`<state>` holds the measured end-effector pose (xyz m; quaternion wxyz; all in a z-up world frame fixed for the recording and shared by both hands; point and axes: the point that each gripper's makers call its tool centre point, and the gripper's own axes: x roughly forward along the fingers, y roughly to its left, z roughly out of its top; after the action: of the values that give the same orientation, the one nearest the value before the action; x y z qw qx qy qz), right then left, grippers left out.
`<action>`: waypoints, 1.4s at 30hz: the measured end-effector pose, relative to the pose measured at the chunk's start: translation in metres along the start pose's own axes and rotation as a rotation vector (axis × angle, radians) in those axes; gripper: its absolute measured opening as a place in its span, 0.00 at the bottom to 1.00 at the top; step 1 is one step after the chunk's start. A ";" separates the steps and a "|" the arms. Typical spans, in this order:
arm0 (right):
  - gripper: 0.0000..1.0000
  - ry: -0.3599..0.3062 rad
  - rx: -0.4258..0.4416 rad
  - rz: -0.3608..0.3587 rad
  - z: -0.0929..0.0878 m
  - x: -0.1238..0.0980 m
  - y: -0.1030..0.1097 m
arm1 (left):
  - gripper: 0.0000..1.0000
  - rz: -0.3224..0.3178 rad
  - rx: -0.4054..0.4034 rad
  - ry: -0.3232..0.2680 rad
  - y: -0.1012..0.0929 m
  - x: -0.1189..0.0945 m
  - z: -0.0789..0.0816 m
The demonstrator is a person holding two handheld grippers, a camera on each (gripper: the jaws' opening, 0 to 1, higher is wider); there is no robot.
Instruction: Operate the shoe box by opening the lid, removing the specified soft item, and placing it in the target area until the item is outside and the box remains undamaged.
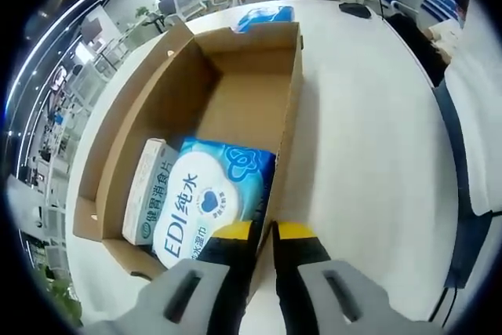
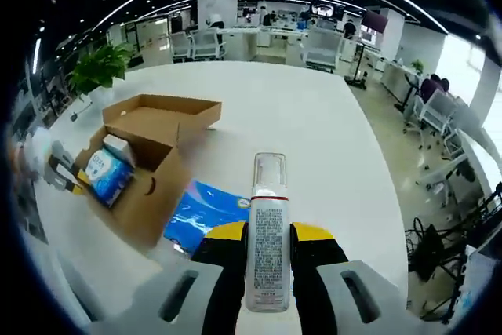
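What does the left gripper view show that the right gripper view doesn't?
Left gripper view: the wipes pack's front label and a white packet beside it, close up, with the left tool shut on the box wall. Right gripper view: a pump bottle clamped in the right tool. Both: the open shoe box, the wipes pack inside, a blue pack on the table.

My white worktop runs broad and round-edged under everything, and past its far edge I see an open office with desks and chairs under long ceiling light strips. A leafy green potted plant stands just beyond the worktop's left side. In the left gripper view a dark, flat thing lies near the far rim, too small to name.
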<state>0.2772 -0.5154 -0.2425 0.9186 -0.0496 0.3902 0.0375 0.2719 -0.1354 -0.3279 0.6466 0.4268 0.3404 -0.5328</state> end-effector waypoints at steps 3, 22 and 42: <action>0.19 0.006 0.019 -0.009 -0.007 0.002 -0.008 | 0.09 0.000 0.001 0.000 0.000 0.000 -0.001; 0.19 0.049 0.098 -0.037 -0.050 0.014 -0.025 | 0.08 -0.003 0.003 0.005 0.000 0.000 -0.001; 0.19 0.104 0.173 -0.038 -0.088 0.032 -0.032 | 0.08 -0.008 0.004 0.006 0.000 0.000 -0.001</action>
<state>0.2401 -0.5570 -0.3242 0.8986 0.0206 0.4380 -0.0166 0.2714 -0.1345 -0.3281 0.6426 0.4284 0.3428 -0.5348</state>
